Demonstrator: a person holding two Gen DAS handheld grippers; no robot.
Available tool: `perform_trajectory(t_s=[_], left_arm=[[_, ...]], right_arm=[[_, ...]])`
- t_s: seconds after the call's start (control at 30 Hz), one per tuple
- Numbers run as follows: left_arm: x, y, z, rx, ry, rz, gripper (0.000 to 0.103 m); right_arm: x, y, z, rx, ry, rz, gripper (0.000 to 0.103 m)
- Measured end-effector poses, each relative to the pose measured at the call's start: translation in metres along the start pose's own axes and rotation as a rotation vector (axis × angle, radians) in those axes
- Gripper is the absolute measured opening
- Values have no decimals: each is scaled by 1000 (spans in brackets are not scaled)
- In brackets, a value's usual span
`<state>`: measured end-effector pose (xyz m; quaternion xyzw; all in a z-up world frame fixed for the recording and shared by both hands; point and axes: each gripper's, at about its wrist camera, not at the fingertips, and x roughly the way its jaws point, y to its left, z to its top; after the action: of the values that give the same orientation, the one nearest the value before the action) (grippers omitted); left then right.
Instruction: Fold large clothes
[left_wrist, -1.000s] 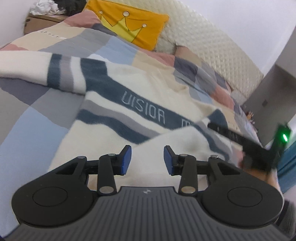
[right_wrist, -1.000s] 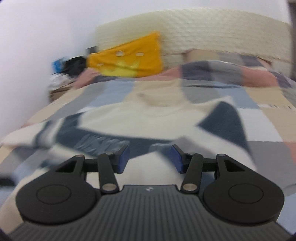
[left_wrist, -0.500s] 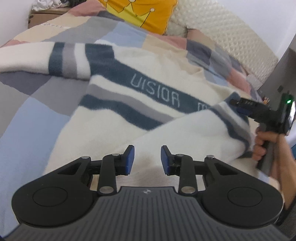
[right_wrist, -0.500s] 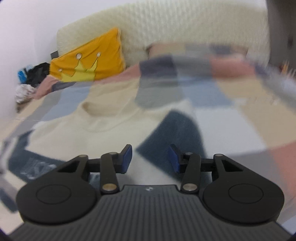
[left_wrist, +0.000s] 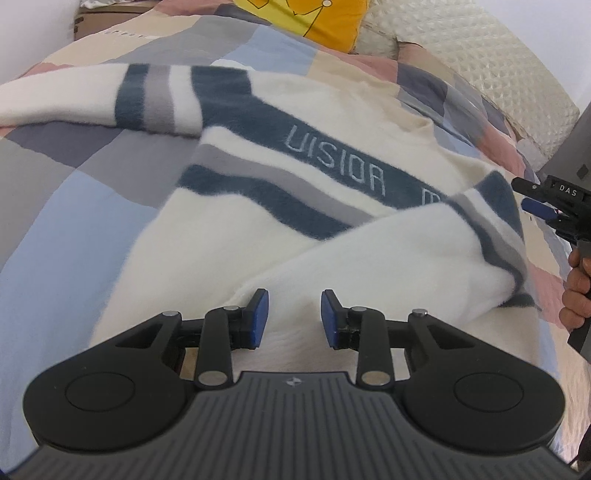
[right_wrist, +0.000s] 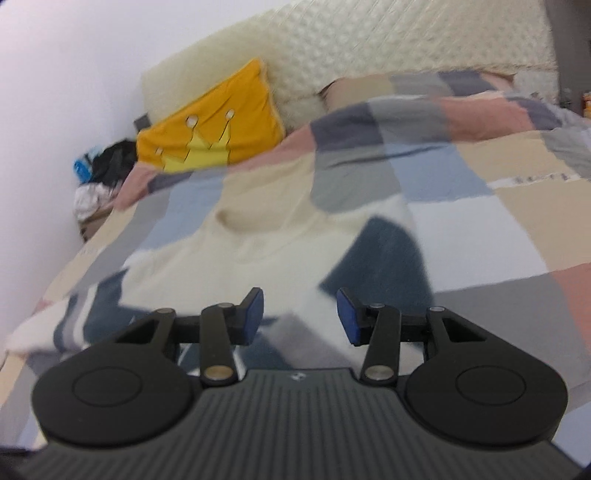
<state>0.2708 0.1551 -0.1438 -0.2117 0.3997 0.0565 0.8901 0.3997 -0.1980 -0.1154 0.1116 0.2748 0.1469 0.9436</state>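
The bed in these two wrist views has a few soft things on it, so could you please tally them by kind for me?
Sweaters: 1, the cream sweater with blue and grey stripes, one sleeve folded across it.
Cushions: 1, the yellow crown cushion.
Patchwork covers: 1, the patchwork cover under the sweater.
Total: 3
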Motion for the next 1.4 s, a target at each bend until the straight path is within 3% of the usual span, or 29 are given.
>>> perform_trajectory(t_s=[0.07, 0.13, 0.17, 0.4, 0.67, 0.77, 0.9, 1.07, 1.4], left_arm=[[-2, 0, 0, -1, 5, 11, 36], [-5, 0, 0, 2, 3, 17, 36], [-5, 0, 0, 3, 3, 22, 36], [1, -1, 1, -2, 16, 28, 36], [6, 1, 1, -9, 27, 22, 36], [7, 2, 2, -20, 30, 8, 36], [10, 2, 1, -16, 39, -3, 36], [9, 0, 0, -14, 38, -2, 36], [-7, -1, 4, 2, 2, -12, 37]], right_arm=[[5, -7, 4, 11, -6, -35, 45], [14, -14, 6, 21, 8, -64, 30], [21, -20, 6, 36, 31, -86, 29], [57, -55, 1, 168, 46, -61, 28], [92, -63, 3, 101, -7, -139, 24], [100, -65, -2, 59, -11, -207, 17], [106, -72, -11, 18, -19, -271, 15], [106, -77, -12, 33, -11, -269, 15], [74, -42, 5, -3, -11, -272, 20]])
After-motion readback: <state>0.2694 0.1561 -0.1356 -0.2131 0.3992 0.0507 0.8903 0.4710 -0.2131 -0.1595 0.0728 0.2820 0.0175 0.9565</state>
